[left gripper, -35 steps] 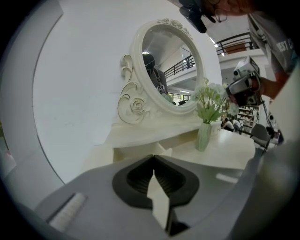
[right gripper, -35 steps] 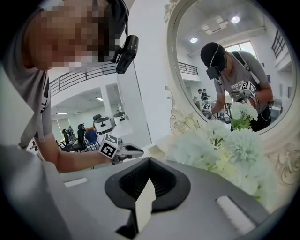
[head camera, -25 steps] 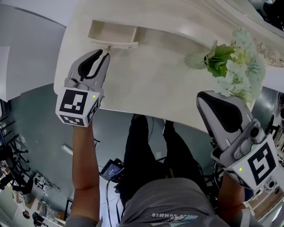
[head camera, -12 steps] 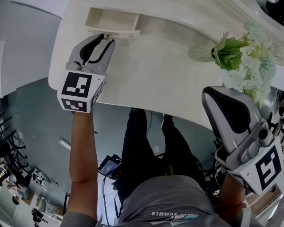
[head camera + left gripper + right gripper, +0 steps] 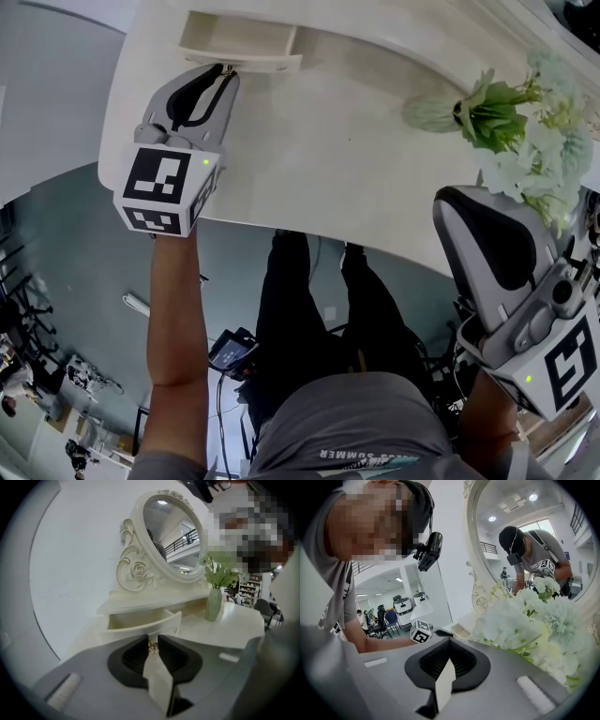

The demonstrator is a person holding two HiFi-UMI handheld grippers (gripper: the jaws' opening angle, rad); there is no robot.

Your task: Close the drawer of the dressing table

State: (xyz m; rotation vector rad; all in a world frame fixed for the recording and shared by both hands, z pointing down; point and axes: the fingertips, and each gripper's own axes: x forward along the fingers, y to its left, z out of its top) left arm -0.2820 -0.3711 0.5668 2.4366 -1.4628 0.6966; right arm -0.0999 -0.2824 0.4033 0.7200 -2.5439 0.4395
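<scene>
The cream wooden drawer (image 5: 239, 42) of the cream dressing table (image 5: 309, 169) is pulled out, up at 11 o'clock in the head view. The left grey claw (image 5: 223, 75) sits just at 6 o'clock from the drawer's front. Its jaws have just been closing, and they pinch the tiny gold knob (image 5: 153, 647) on the drawer. The right grey claw (image 5: 452, 202) is down at 4 o'clock. It is shut tight with nothing in it, near the pale green vase of white flowers (image 5: 429, 114).
</scene>
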